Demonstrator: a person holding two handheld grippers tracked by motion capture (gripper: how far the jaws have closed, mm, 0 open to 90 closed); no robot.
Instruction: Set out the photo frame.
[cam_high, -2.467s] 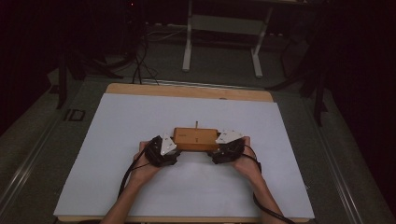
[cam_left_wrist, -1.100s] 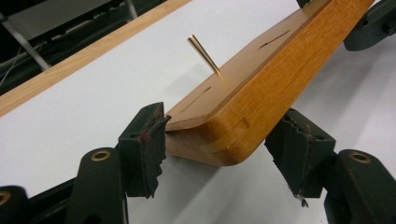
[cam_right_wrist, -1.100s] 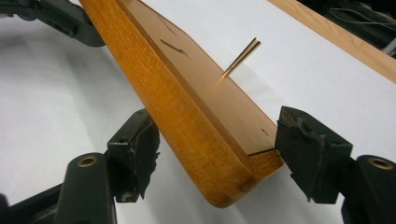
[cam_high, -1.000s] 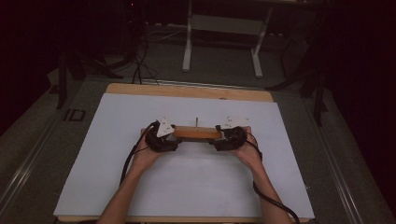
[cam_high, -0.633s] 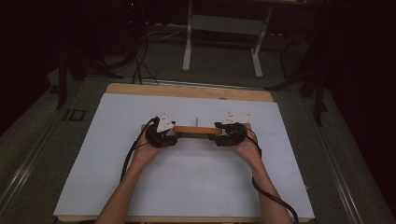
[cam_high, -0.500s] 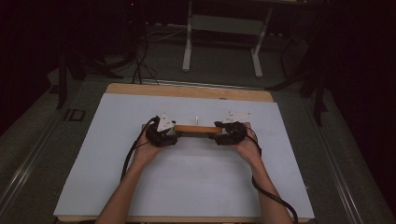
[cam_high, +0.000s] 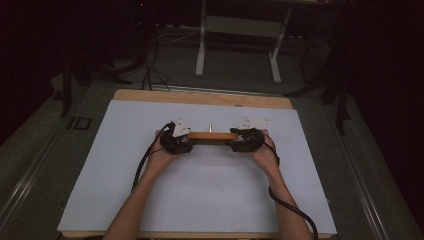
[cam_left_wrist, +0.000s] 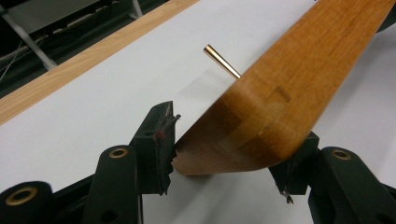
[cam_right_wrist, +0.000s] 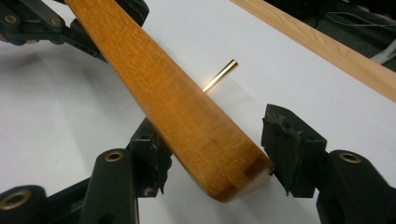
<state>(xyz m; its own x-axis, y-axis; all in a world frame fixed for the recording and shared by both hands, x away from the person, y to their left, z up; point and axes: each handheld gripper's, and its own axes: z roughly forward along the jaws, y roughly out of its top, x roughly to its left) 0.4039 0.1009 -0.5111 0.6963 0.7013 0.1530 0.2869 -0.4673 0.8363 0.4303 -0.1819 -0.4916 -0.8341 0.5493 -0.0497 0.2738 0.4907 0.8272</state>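
The board was up off the desk, tilted on edge, with one end in each hand-held gripper, roughly mid-desk and a bit toward the far side. You had the left hand-held gripper around its end: in the left gripper view the jaws sat either side of the board's rounded end, the right one tucked under the edge. I couldn't tell from that angle if the left jaw was really biting or just touching. The right hand-held gripper looked looser. Its left jaw was against the wood, but the right jaw stood a little apart from the board's end, so I'd call that one open around the board rather than clamped.

That's the bit I'd have fixed first. With a thin brass pin sticking out of the board's face, you didn't want the board rolling in the jaws and swinging that pin down onto the white sheet.

What I reckon would have made the step go well:
- close the right jaws fully before taking any more weight
- grip deeper, since both holds were right at the tips of the ends
- keep both hands level so the board doesn't twist
- keep the pin pointing away from the desk
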